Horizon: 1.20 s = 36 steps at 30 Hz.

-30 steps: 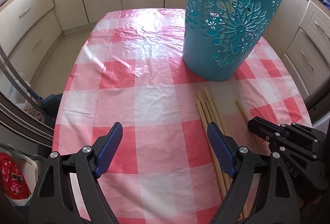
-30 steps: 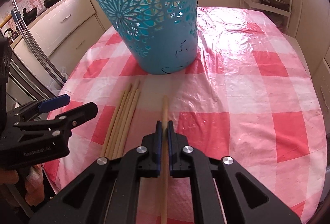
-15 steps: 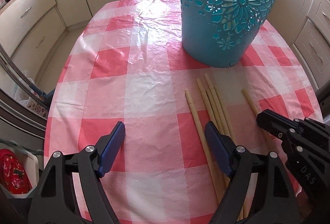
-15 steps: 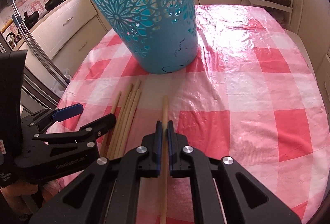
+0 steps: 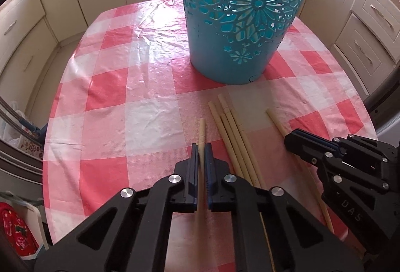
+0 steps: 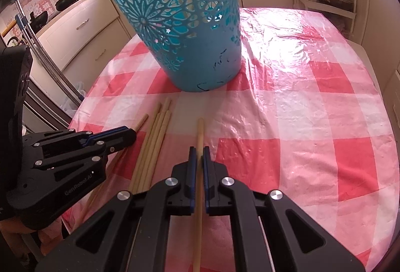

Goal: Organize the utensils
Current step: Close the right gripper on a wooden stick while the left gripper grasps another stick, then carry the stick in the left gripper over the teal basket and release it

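I see the worktop [image 5: 140, 121] filling most of both views, under a red-and-white checked cloth. The blue basket [image 5: 245, 9] stands upright at the upper centre of the left view and the upper left-centre of the right view, its wall cut through with flower shapes.

Below the basket, in the lower middle of each frame, lie the chopsticks. A loose bundle [image 5: 232, 131] of four lies flat on the cloth, touching side by side, with their tips near the basket's foot; in the left view it sits just right of my left claw, and in the right view just left of my right claw.

My left claw [image 5: 201, 147], at the bottom centre of the left view, is closed down on a single chopstick [image 5: 202, 129]; the blue pads press on it from both sides and its tip sticks out ahead towards the basket. In the right view this claw shows at lower left.

My right claw [image 6: 199, 149], bottom centre of the right view, is likewise clamped on another chopstick [image 6: 200, 131], which runs between the pads and out ahead. In the left view this claw shows at the right edge, with that stick's tip beyond it.
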{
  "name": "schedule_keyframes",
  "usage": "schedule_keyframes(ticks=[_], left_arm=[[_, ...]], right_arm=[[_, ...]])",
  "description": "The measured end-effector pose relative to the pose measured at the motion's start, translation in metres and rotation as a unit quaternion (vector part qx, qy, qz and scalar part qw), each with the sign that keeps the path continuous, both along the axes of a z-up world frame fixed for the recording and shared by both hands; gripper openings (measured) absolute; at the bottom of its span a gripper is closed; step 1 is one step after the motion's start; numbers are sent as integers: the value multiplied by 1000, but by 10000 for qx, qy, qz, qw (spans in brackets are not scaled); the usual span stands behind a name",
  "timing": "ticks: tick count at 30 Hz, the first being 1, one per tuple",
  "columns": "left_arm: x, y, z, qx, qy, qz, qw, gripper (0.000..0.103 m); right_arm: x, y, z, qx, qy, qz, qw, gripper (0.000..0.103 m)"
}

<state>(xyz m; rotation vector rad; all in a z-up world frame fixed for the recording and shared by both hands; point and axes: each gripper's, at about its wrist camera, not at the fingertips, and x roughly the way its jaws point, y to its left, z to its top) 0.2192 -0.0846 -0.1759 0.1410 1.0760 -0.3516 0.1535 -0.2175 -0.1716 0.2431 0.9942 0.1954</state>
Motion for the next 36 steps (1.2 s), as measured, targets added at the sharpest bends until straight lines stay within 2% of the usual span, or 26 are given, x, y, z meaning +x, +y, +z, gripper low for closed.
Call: schedule_keyframes(ticks=[6,10,14,19,22,25,28,31,34,36], left_arm=[[-1,19,5,-425,496,134,9978,4],[-8,36,36,-685,455,131,9965,4],[-9,54,99,-1114,8,124,9937,4],[3,53,182,-1595,-680,-32,9849,4],[17,41,219,-1729,-1181,-84,9778,4],[34,28,248,-1973,-1801,-65,9636,5],[55,13,261,-2203,-2445,79,9442,5],[77,-2,262,-2195,-2952,315,9293,5],[99,-18,253,-2078,-3220,535,9221,5],[112,-25,242,-2050,-3246,653,9210,5]], right_arm=[[0,-2,-1,88,-10,-22,10000,6],[0,-1,-1,68,-22,-22,10000,6],[0,-2,-1,79,-18,-28,10000,6],[0,-3,-1,128,0,-39,9999,6],[0,-3,-1,147,8,-41,9999,6],[0,-4,-1,171,19,-43,9998,6],[0,-5,-1,207,26,-47,9998,6],[0,-5,-1,214,25,-39,9998,6],[0,-5,-1,183,14,-18,9998,6],[0,-4,-1,167,9,-9,9999,6]])
